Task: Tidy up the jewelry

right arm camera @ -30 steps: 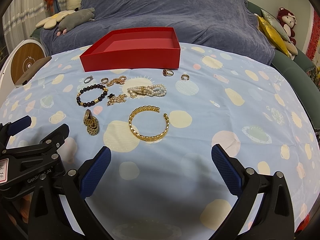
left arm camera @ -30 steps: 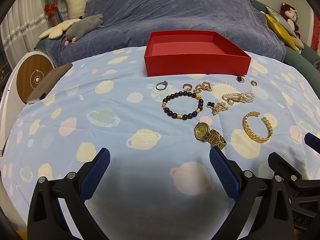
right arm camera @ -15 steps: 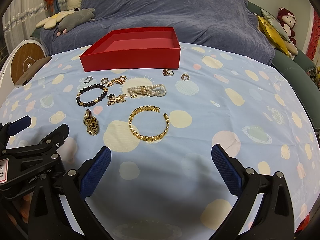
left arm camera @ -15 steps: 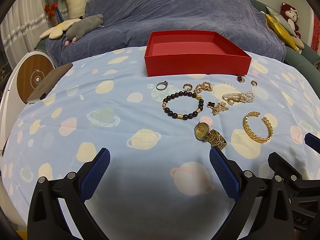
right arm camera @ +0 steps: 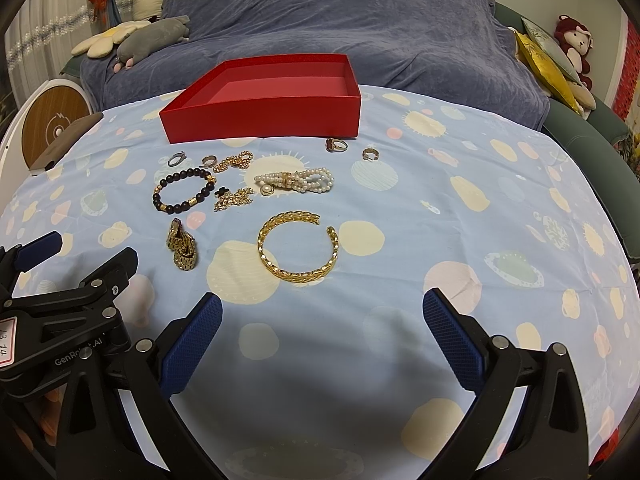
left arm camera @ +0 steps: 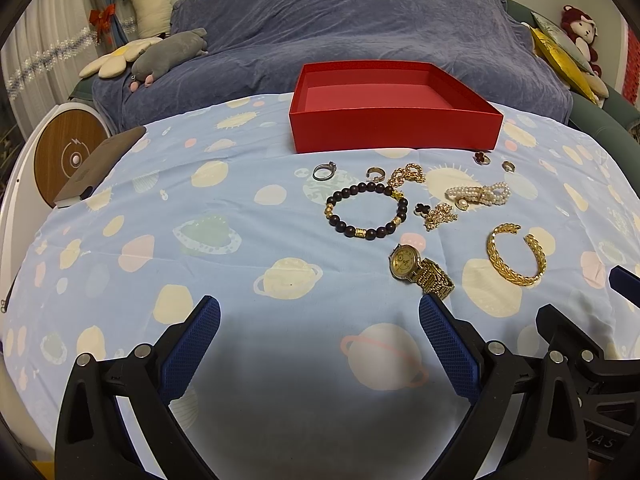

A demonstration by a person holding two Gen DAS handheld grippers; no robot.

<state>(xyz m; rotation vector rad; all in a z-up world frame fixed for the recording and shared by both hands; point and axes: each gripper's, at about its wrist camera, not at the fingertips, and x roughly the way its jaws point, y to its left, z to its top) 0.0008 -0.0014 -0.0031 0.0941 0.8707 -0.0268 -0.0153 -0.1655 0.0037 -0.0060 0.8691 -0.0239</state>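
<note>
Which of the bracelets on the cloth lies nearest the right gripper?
The gold open cuff bracelet, just ahead of the right gripper. The dark bead bracelet and pearl bracelet lie farther back.

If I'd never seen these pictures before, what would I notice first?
Probably the bright red box, open and empty, at the far side of the blue planet-print cloth. Next, the jewelry spread in front of it, especially the shiny gold cuff bracelet nearest the open right gripper and the dark bead bracelet.
</note>
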